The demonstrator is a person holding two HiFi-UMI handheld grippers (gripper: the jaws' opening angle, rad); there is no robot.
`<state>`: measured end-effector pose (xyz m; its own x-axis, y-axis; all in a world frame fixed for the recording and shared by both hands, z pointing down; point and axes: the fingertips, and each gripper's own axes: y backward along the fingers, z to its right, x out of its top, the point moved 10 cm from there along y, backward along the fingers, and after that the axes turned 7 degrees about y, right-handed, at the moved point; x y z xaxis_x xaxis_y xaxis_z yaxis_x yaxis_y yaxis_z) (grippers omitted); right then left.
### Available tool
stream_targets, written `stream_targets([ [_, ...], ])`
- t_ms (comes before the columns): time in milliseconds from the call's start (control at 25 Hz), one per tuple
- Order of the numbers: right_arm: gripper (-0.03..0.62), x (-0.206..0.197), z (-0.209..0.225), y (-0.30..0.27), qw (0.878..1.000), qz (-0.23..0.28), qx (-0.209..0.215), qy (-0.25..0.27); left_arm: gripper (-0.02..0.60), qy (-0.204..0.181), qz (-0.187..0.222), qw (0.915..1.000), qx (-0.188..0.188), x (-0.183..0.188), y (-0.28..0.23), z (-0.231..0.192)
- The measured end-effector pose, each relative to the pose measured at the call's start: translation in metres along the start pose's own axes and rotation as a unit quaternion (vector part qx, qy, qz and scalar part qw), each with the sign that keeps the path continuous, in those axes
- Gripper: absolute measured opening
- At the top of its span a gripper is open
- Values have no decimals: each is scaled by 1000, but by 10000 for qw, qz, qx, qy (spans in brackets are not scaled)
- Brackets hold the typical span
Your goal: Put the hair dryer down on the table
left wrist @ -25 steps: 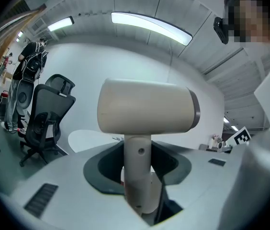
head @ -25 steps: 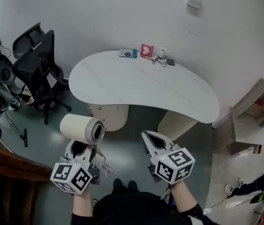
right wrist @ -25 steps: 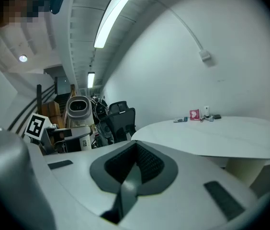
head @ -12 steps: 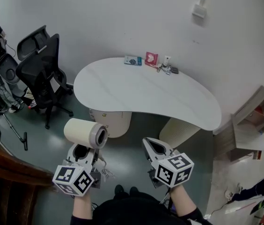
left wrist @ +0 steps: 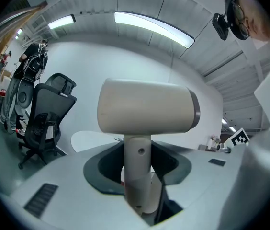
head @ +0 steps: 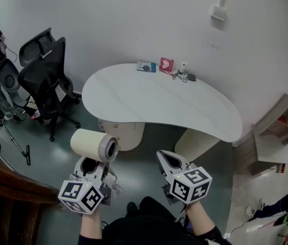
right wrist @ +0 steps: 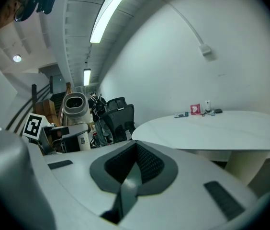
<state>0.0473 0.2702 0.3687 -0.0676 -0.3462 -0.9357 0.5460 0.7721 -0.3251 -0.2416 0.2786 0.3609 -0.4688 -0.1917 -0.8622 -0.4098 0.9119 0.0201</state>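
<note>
A cream hair dryer [head: 94, 145] stands upright over the floor, short of the white kidney-shaped table [head: 159, 103]. My left gripper [head: 88, 165] is shut on its handle. In the left gripper view the handle [left wrist: 139, 176] is clamped between the jaws of the left gripper [left wrist: 137, 164], with the dryer's barrel [left wrist: 147, 106] lying crosswise above them. My right gripper [head: 168, 160] hangs beside it at the same height, shut and holding nothing. The right gripper view shows the right gripper [right wrist: 135, 166] with its jaws meeting and the table [right wrist: 221, 131] ahead to the right.
A black office chair [head: 44, 75] stands left of the table. A blue box [head: 146, 66], a red card [head: 166, 65] and small items lie at the table's far edge by the wall. A shelf unit [head: 277, 131] is at the right. A wooden rail [head: 6, 182] runs at the lower left.
The view has shifted a little, so the table sits slightly lower in the picture. Both grippers and the hair dryer keep their places.
</note>
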Motion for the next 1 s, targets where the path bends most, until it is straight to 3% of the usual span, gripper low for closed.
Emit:
stream_targets([
  [480,5,9,20,-21,9999,-65,-88,1,167,-28,-37,10000,24,7,-22,-6],
  [1000,5,39,78,-89,9998,-175,-32,-5,167,5,34,9996,289,25,-92,-40],
])
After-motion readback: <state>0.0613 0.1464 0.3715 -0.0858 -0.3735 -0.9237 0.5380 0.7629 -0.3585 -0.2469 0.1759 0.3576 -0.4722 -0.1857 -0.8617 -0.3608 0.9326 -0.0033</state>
